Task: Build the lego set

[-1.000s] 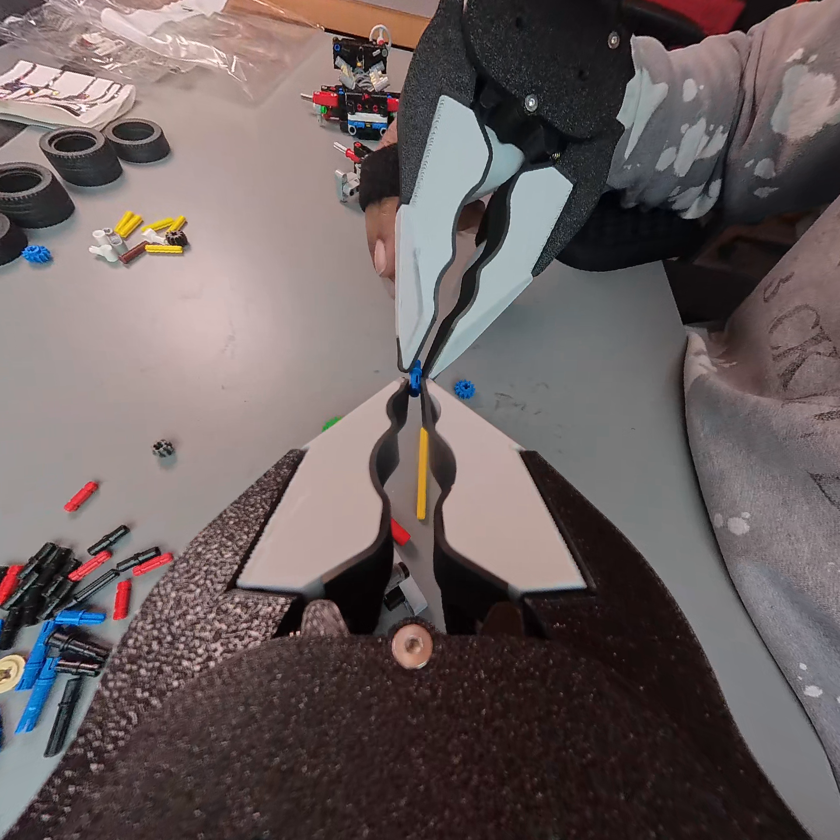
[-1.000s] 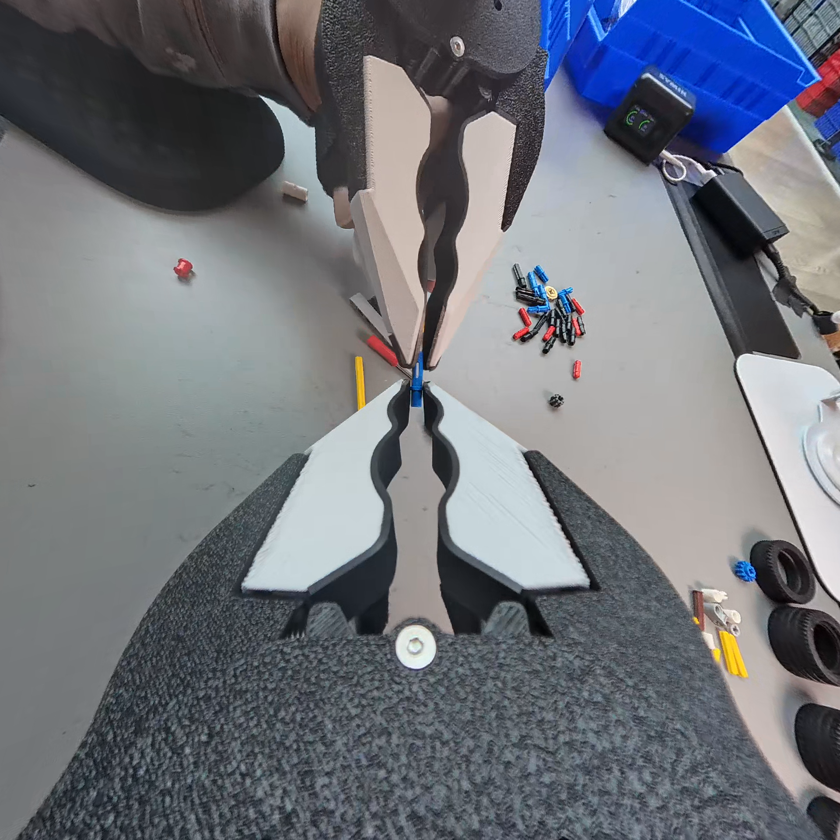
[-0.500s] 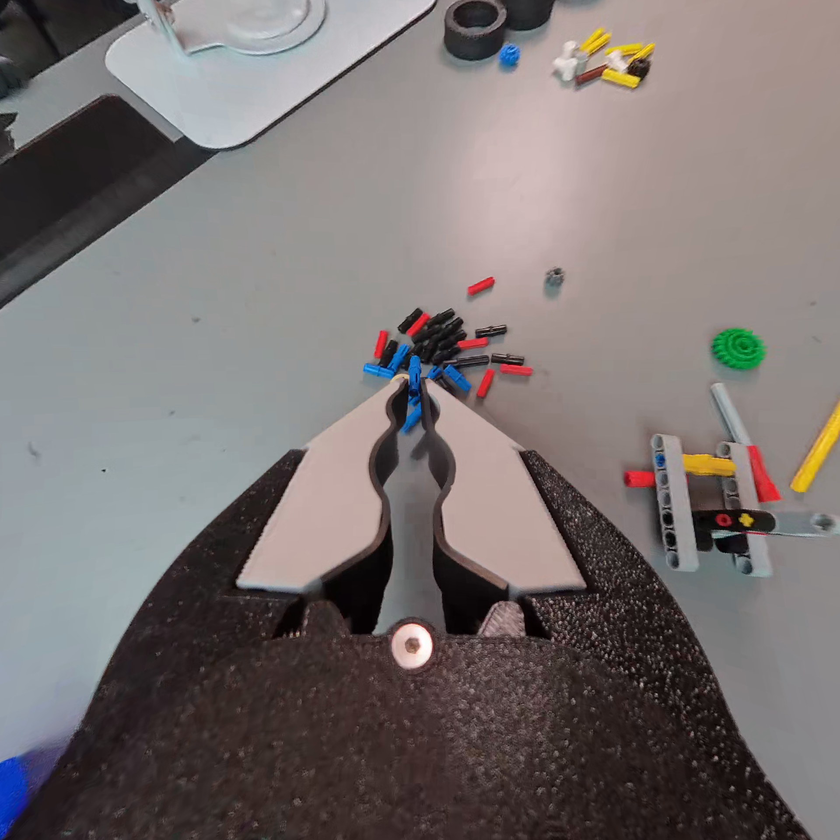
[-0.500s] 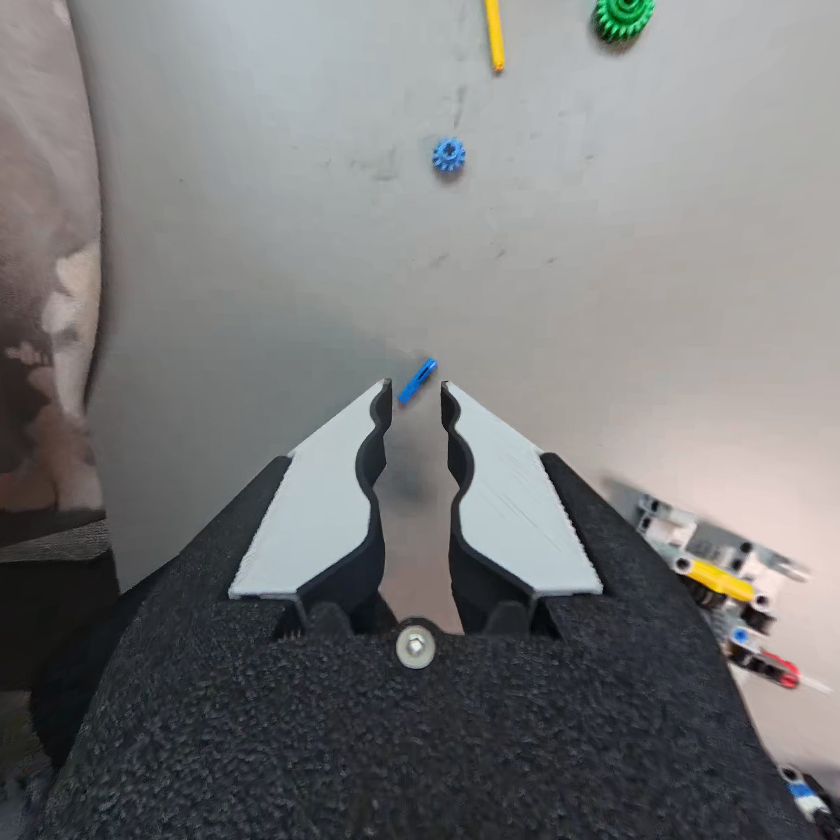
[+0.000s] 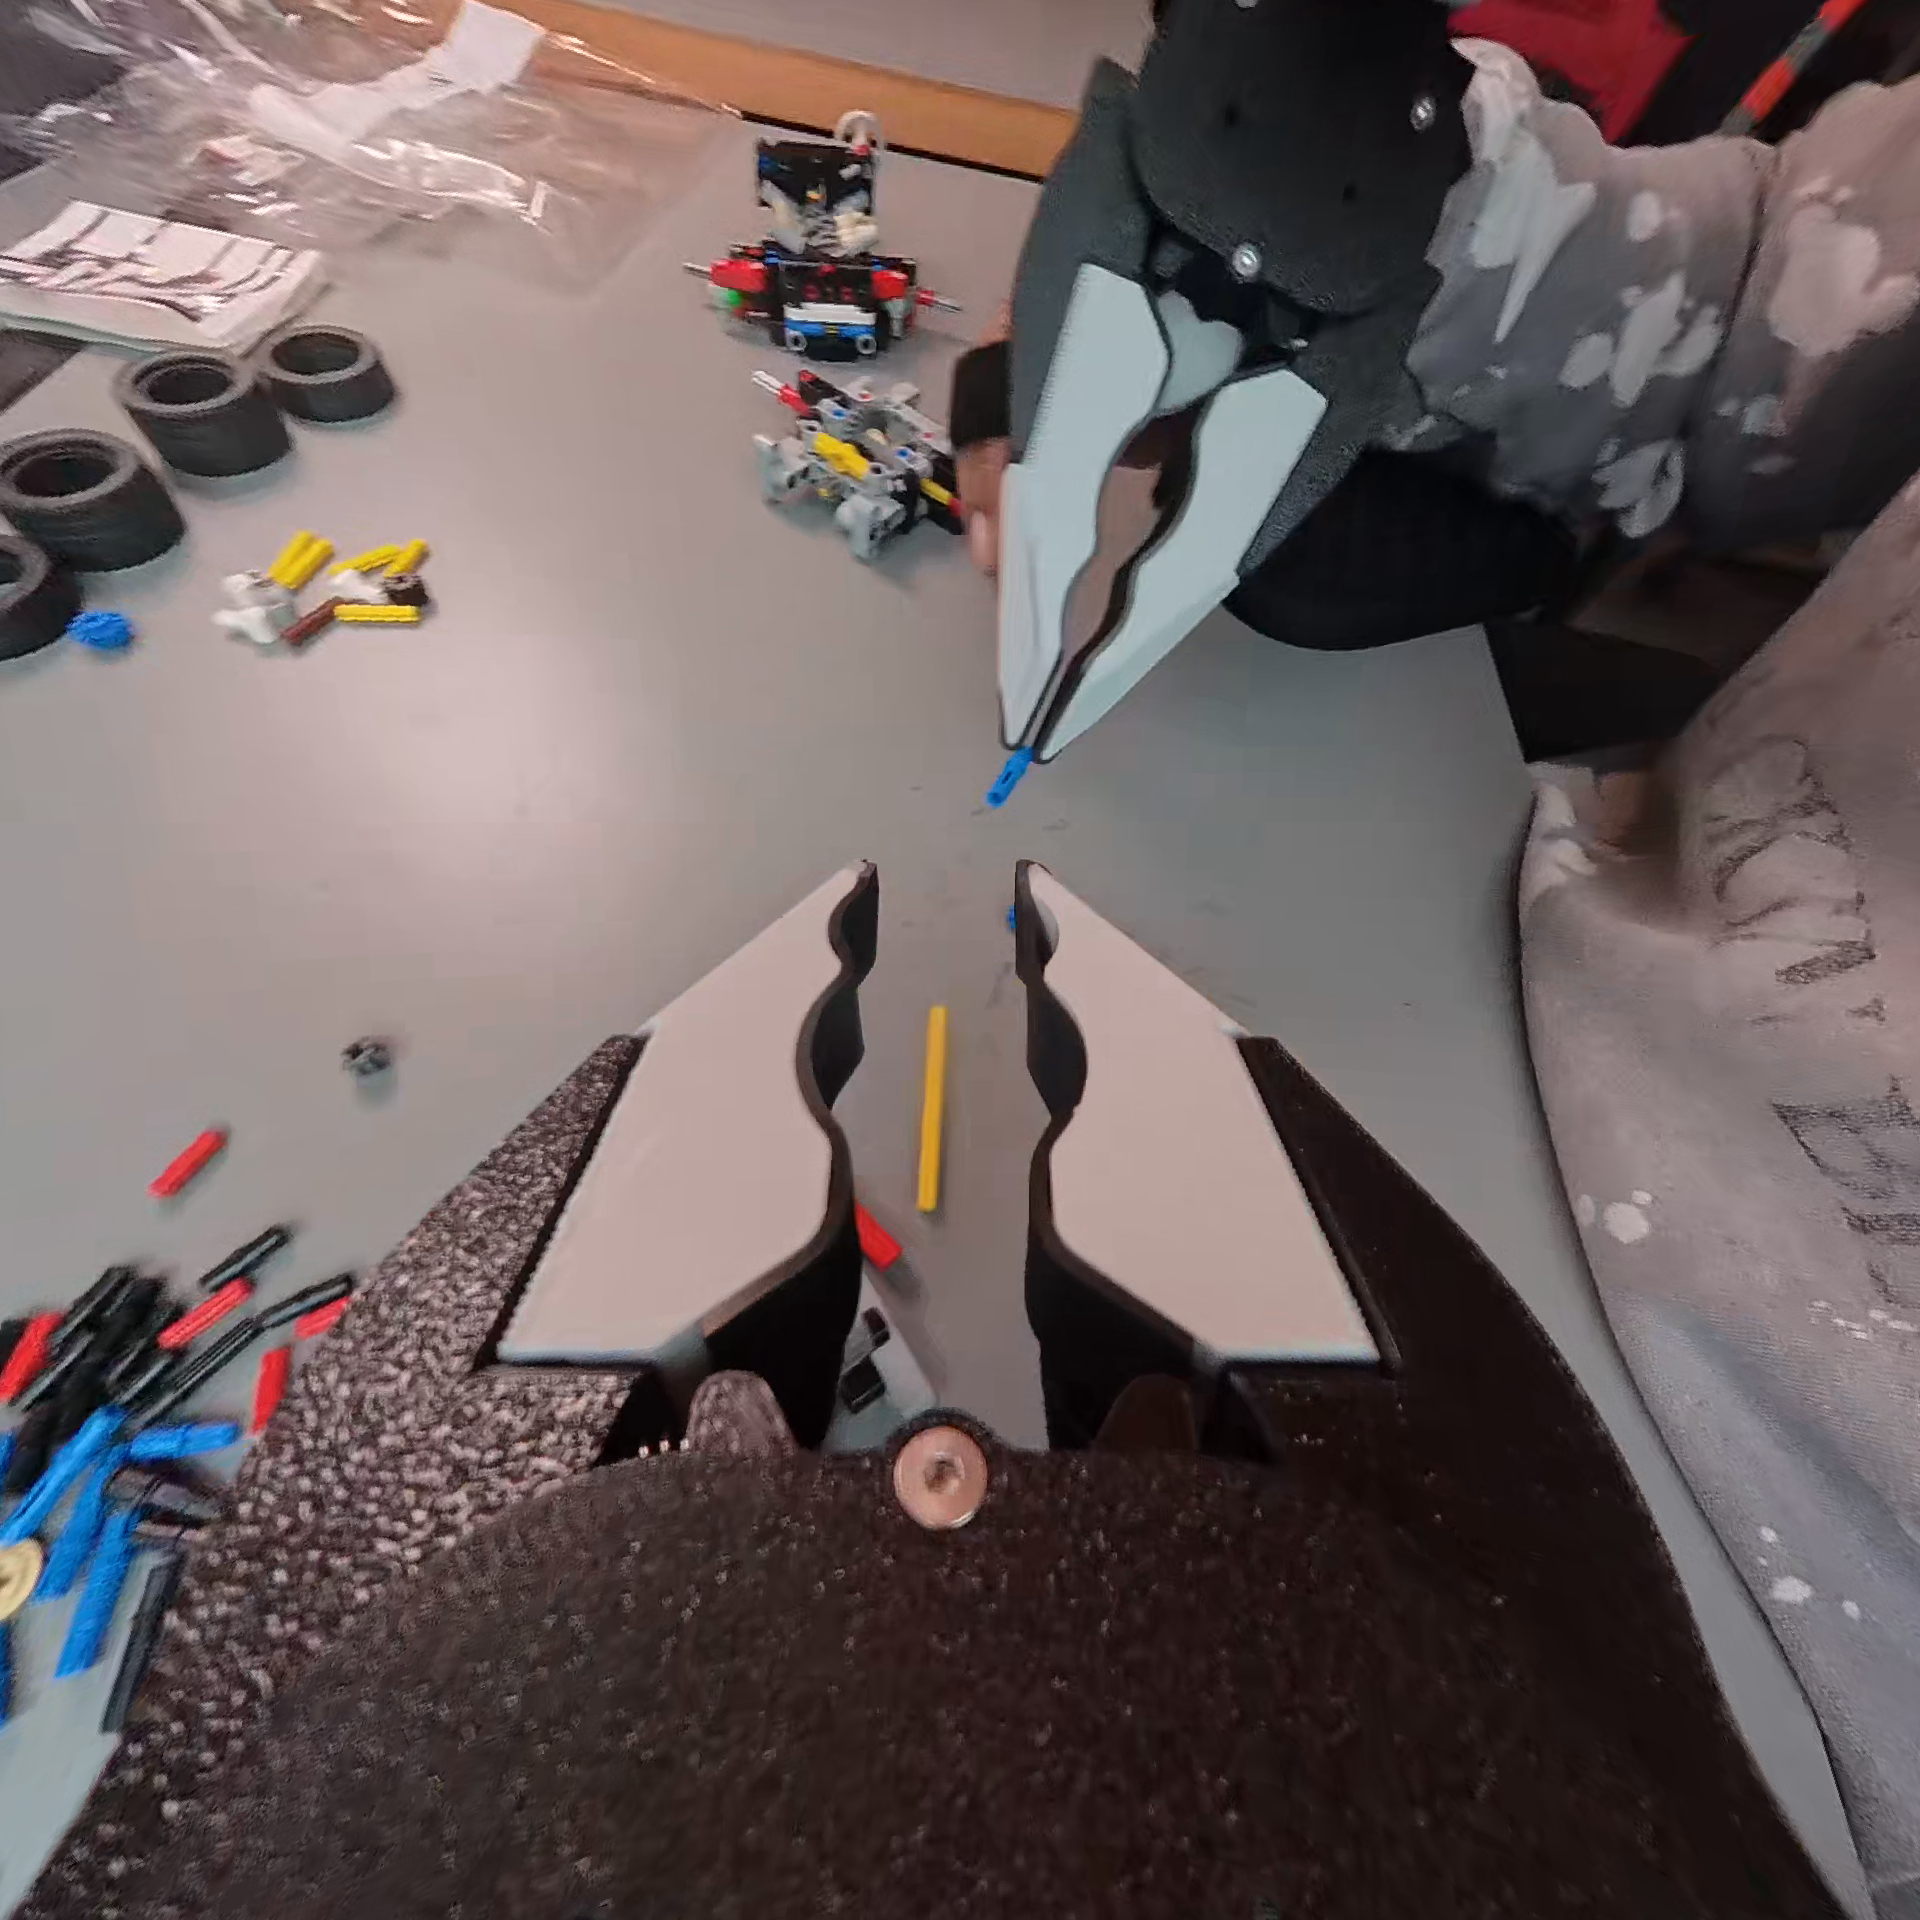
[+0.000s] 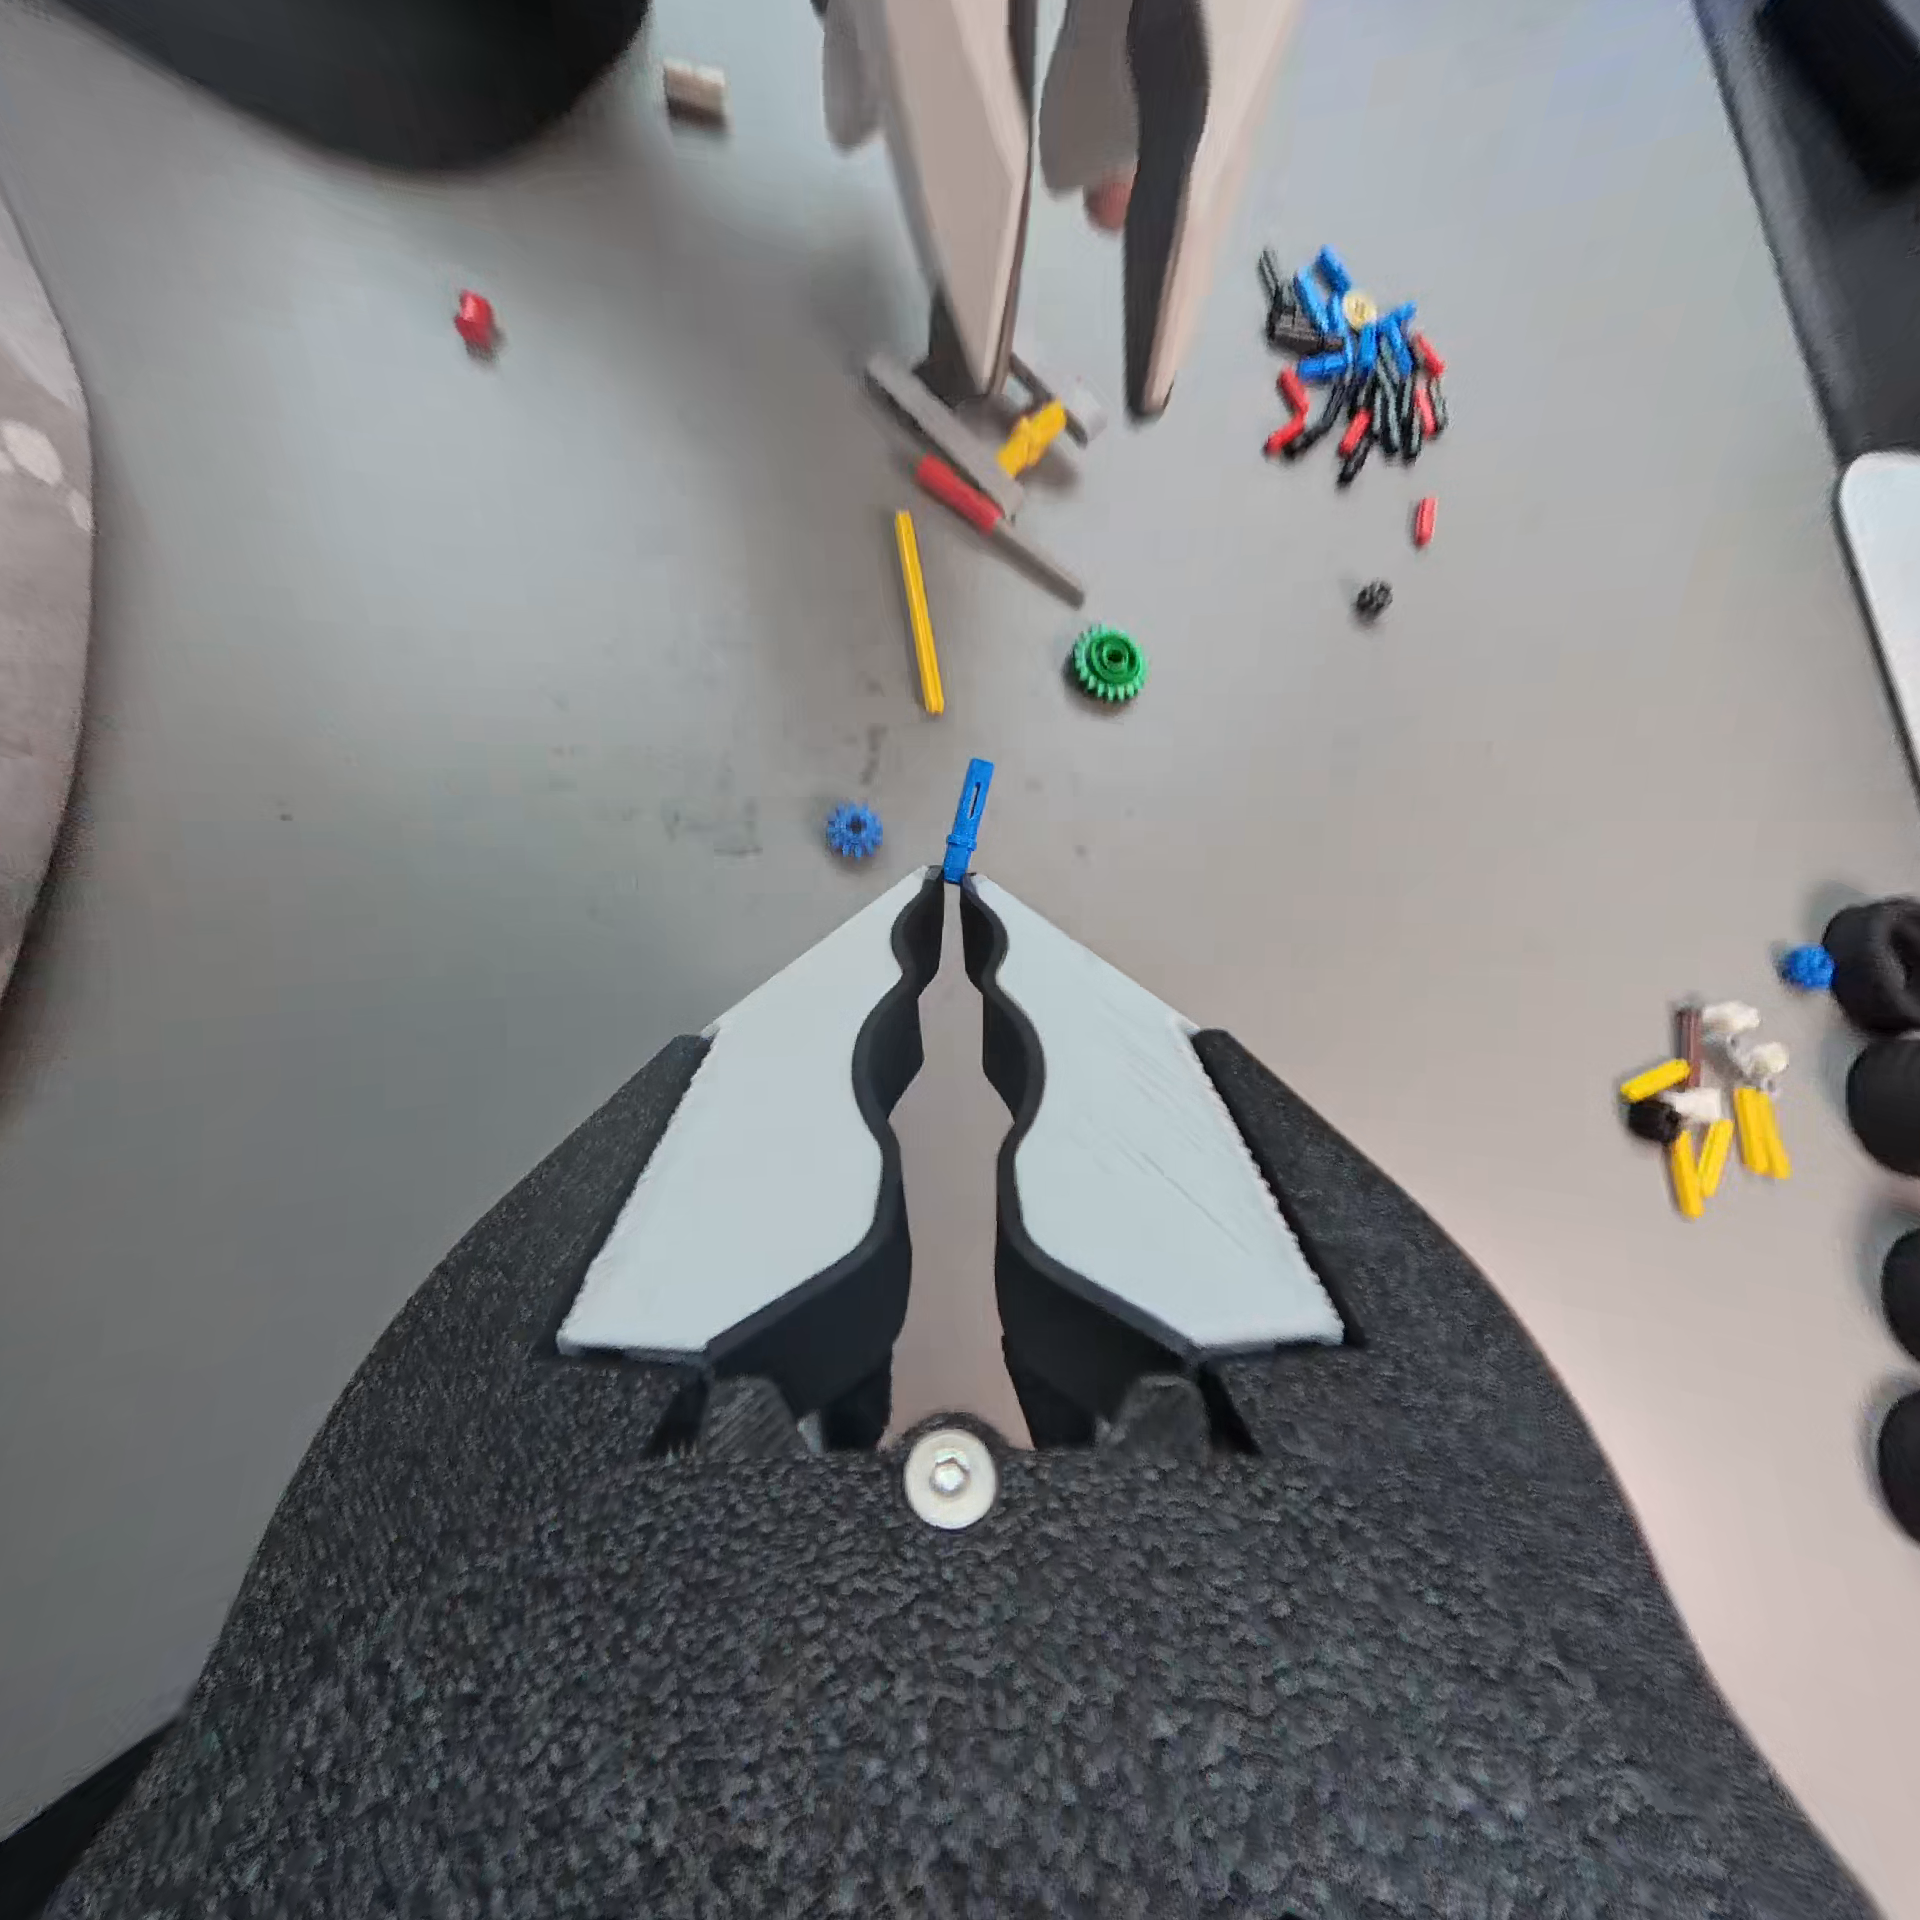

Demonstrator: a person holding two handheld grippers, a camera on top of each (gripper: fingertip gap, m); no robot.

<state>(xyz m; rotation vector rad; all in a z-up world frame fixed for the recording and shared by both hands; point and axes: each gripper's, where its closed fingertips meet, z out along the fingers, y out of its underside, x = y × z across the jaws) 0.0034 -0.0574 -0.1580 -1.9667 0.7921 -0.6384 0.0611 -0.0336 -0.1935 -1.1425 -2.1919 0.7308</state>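
Note:
My right gripper (image 6: pixel 948 878) is shut on a small blue pin (image 6: pixel 968 816), which sticks out forward from its tips above the grey table. In the left wrist view that gripper (image 5: pixel 1023 743) comes in from the upper right with the blue pin (image 5: pixel 1010 777) at its tips. My left gripper (image 5: pixel 945 873) is open and empty, a short way in front of the pin and not touching it. It shows open at the top of the right wrist view (image 6: pixel 1060 395). A yellow axle (image 5: pixel 932 1107) lies on the table between the left fingers.
Several loose pins (image 6: pixel 1351 364), a green gear (image 6: pixel 1108 665), a small blue gear (image 6: pixel 854 829) and a grey beam assembly (image 6: pixel 977 436) lie ahead. Two part-built models (image 5: pixel 821 281) (image 5: pixel 862 468), black tyres (image 5: pixel 208 405) and a booklet (image 5: pixel 156 270) sit far left. A person's sleeve (image 5: pixel 1714 1143) is at right. Left tips to right tips: about 8 cm. The yellow axle (image 5: pixel 932 1107) lies around 8 cm away from my left fingertips. My right wrist view (image 6: pixel 924 601) looks at it from another angle.
One second ago both grippers pinched the blue pin tip to tip. Now the left gripper is open and apart from it, and the right gripper alone holds the pin.

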